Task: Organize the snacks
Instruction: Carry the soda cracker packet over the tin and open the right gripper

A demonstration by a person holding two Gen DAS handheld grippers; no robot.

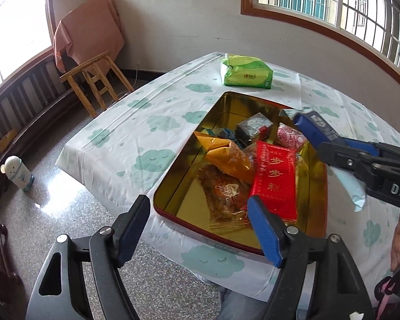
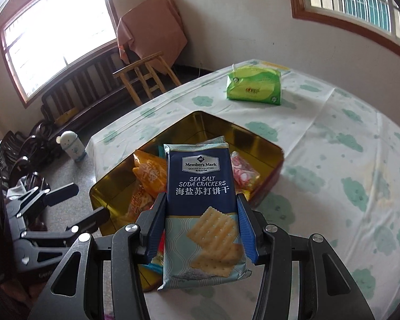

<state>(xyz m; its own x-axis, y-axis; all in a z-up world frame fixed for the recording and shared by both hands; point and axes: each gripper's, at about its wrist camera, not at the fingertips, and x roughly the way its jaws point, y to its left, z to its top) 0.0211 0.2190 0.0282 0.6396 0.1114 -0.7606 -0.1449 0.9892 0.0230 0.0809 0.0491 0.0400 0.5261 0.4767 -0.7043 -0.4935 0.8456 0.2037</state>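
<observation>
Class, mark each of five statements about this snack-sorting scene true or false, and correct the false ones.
1. The right gripper is shut on the cracker pack. True.
2. The left gripper holds the red packet. False: its jaws stand open with nothing gripped, and the packet lies in the tin.
3. The green tissue pack lies inside the tin. False: it lies on the tablecloth beyond the tin.
4. The tin already holds several snacks. True.
5. The wooden stool stands on the table. False: it stands on the floor beside the table.
</observation>
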